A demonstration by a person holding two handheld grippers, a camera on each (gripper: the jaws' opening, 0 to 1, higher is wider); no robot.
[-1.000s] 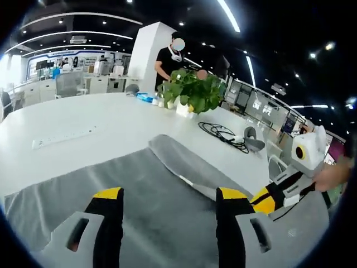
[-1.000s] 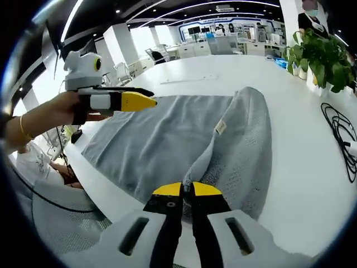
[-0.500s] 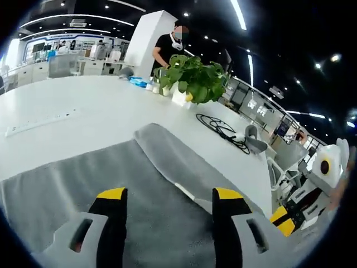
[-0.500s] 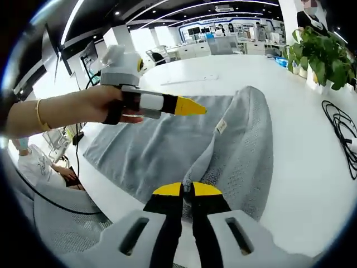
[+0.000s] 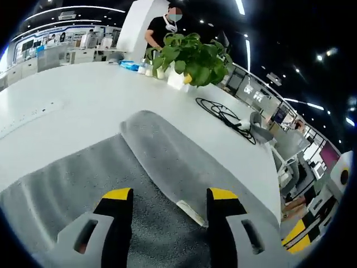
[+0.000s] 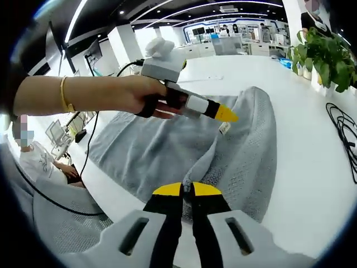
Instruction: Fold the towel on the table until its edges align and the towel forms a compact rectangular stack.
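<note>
White table (image 5: 67,100); right gripper (image 6: 187,190) jaws pinch towel (image 6: 150,151); left gripper (image 5: 164,195) jaws apart.

White table (image 5: 72,95), grey towel (image 5: 167,156), black cable (image 5: 223,114), potted plant (image 5: 189,56), perhaps a power strip (image 5: 25,114)

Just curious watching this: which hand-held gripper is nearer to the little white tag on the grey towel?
Left. The left hand-held gripper hovers open just above the tag; the right hand-held gripper is shut on the towel edge, farther down the fold.
</note>
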